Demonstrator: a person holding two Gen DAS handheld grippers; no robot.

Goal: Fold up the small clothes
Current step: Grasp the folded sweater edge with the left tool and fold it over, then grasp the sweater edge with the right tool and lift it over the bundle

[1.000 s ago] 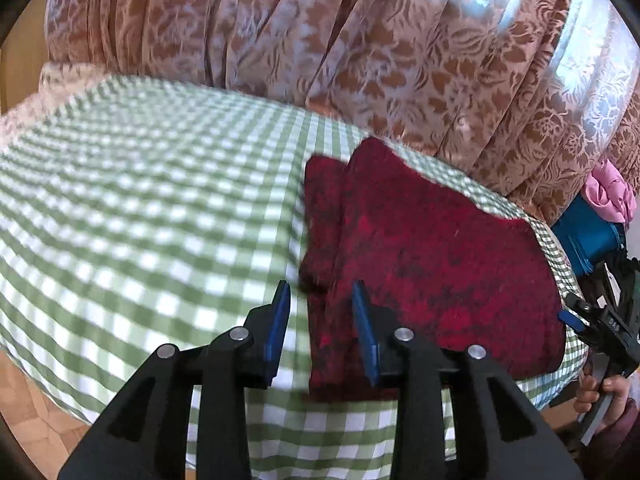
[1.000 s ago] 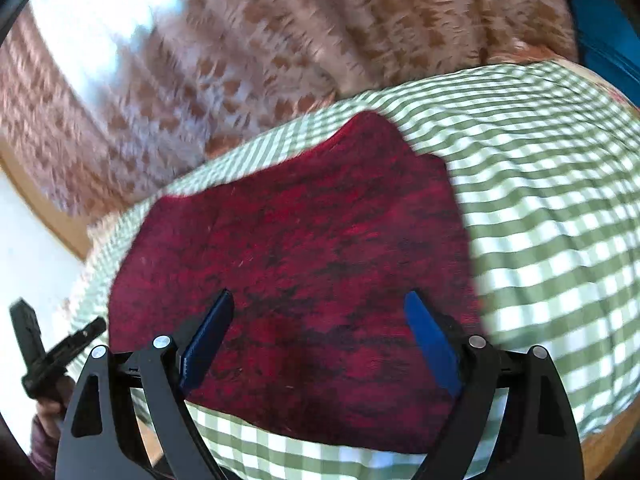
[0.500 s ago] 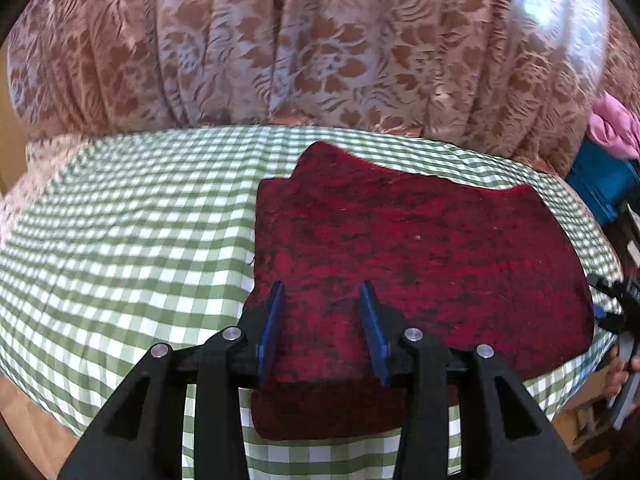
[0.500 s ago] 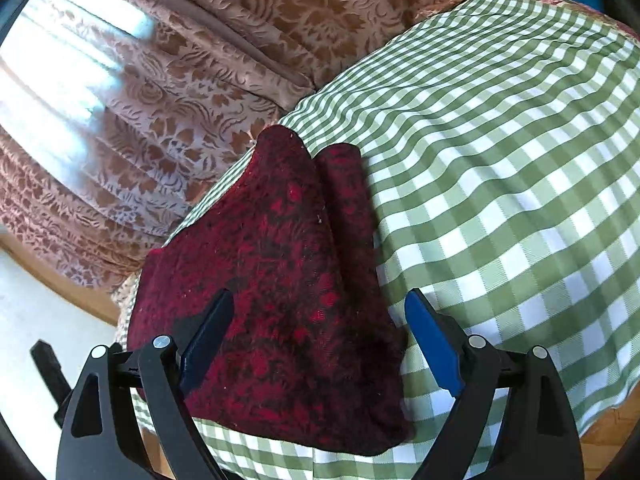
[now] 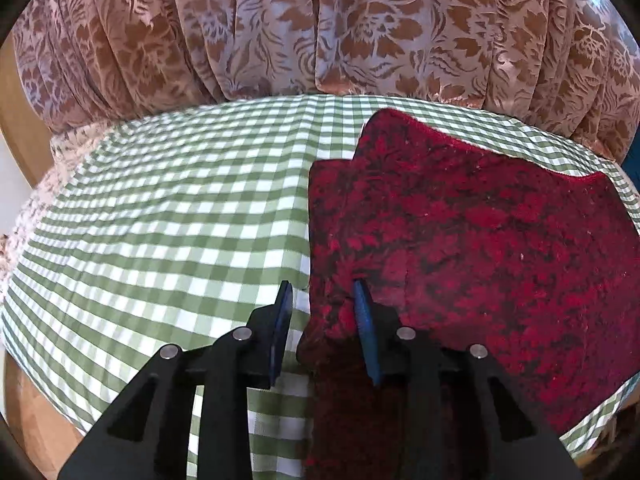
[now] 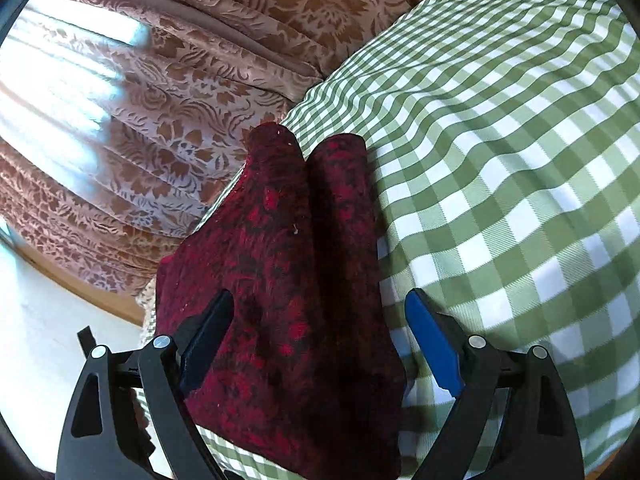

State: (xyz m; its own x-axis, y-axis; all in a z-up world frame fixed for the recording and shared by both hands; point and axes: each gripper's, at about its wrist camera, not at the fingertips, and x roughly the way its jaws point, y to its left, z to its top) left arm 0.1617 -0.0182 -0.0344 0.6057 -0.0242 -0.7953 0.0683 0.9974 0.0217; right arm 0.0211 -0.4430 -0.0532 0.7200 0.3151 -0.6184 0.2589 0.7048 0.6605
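Crimson knit, mottled with black, lay spread over the right-hand part of a table dressed in a green-and-white checked cloth (image 5: 168, 216), the small red garment (image 5: 460, 240) already folded at least once: a narrower layer ran along its left edge beneath a broader top panel, and the near end drooped over the table's front edge. Behind the table hung a brown floral curtain (image 5: 320, 28).

From the left wrist camera, the left gripper (image 5: 322, 312) stood at the garment's near-left corner with its blue pads apart; the right pad touched or pressed into the bunched fabric while the left pad sat over the checked cloth just beside the hem. Nothing was yet pinched between them. From the right wrist camera, the right gripper (image 6: 320, 340) was spread wide, straddling the near end of the garment (image 6: 288, 280), which filled the gap without either finger closing on it.

By appearances the work was about midway: the sides looked turned in and the piece roughly squared, yet it remained long, its front end hanging off the table. A further fold, near end toward the far end, appeared to be left, and neither tool had a hold for it.
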